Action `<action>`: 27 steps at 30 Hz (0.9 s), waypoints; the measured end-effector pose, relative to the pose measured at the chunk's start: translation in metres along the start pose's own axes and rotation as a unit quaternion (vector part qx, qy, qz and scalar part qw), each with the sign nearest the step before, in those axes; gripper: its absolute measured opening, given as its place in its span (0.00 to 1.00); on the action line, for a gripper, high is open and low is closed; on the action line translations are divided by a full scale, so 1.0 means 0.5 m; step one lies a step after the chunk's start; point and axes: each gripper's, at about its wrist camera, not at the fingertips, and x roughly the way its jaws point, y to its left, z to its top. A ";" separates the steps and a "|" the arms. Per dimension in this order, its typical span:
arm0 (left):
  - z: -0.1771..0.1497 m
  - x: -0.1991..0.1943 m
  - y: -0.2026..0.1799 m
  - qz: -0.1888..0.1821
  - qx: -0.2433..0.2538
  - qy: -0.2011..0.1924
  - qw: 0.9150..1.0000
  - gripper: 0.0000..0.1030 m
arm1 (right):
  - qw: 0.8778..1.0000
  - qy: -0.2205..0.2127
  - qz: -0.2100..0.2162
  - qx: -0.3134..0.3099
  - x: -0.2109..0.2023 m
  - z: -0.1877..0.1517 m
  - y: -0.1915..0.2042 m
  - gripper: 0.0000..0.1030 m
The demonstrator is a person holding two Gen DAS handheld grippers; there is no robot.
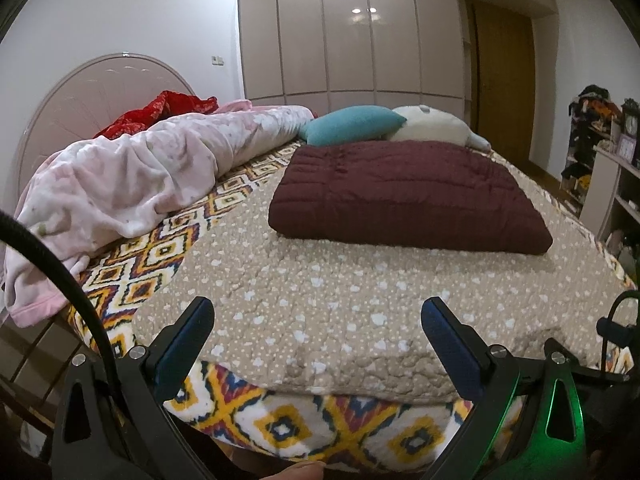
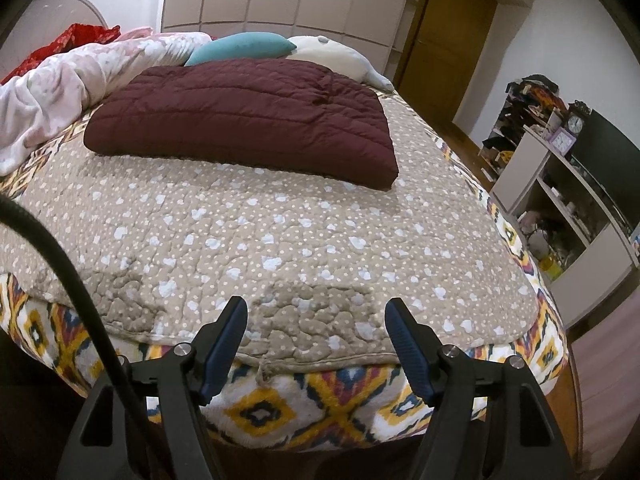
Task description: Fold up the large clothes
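**Hovering at the near edge of the bed, both tools empty**

Lying folded into a thick rectangular pad, the dark maroon quilted garment [image 1: 408, 196] [image 2: 244, 120] rests flat on the far half of the bed, on top of a beige quilted bedspread dotted with white spots and small cloud shapes [image 1: 320, 300] [image 2: 240, 240]. Under that spread, a fleece blanket with a yellow, red, navy and white diamond pattern [image 1: 280, 424] [image 2: 260, 408] hangs over the near edge and shows along the left side.

At the near edge, the left hand-held gripper [image 1: 318, 320] has its two blue-padded fingers spread wide apart, with nothing between them. The right hand-held gripper [image 2: 314, 322] is likewise parted and empty, poised just above the bedspread's near hem. Both sit well apart from the maroon garment.

On the far left of the bed lies a crumpled pale pink and white floral blanket [image 1: 132, 184] [image 2: 60, 84], with a red patterned cloth [image 1: 160, 114] [image 2: 76, 38] behind it against the rounded pale headboard [image 1: 80, 92]. Just beyond the garment are a teal cushion [image 1: 352, 124] [image 2: 240, 48] and a cream plush pillow [image 1: 432, 124] [image 2: 332, 54], touching one another.

A wall of pale wardrobe doors [image 1: 348, 40] stands at the far side, a wooden door [image 1: 504, 80] [image 2: 440, 48] to its right. Cluttered white shelving [image 2: 560, 200] runs along the right wall.
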 end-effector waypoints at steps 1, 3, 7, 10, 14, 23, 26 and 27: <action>-0.002 0.002 -0.001 0.001 0.002 0.002 1.000 1.00 | 1.000 0.001 -0.001 -0.001 0.000 0.000 0.002 0.73; -0.006 0.011 -0.004 0.000 0.008 0.013 1.000 1.00 | 1.000 0.004 -0.002 -0.003 0.003 -0.001 0.005 0.73; -0.019 0.030 -0.009 -0.006 0.014 0.040 0.999 1.00 | 1.000 0.011 -0.004 -0.006 0.009 -0.004 0.008 0.74; -0.030 0.044 -0.015 -0.012 0.022 0.061 0.998 1.00 | 1.000 0.016 -0.008 -0.011 0.012 -0.006 0.012 0.74; -0.038 0.050 -0.020 -0.014 0.028 0.068 0.997 1.00 | 1.000 0.024 -0.012 -0.015 0.019 -0.008 0.014 0.74; -0.046 0.061 -0.022 -0.019 0.029 0.084 0.996 1.00 | 0.999 0.035 -0.018 -0.018 0.028 -0.014 0.015 0.74; -0.050 0.065 -0.025 -0.022 0.030 0.091 0.995 1.00 | 0.999 0.038 -0.016 -0.018 0.030 -0.015 0.016 0.74; -0.052 0.067 -0.026 -0.024 0.031 0.094 0.995 1.00 | 0.999 0.040 -0.015 -0.018 0.031 -0.015 0.016 0.74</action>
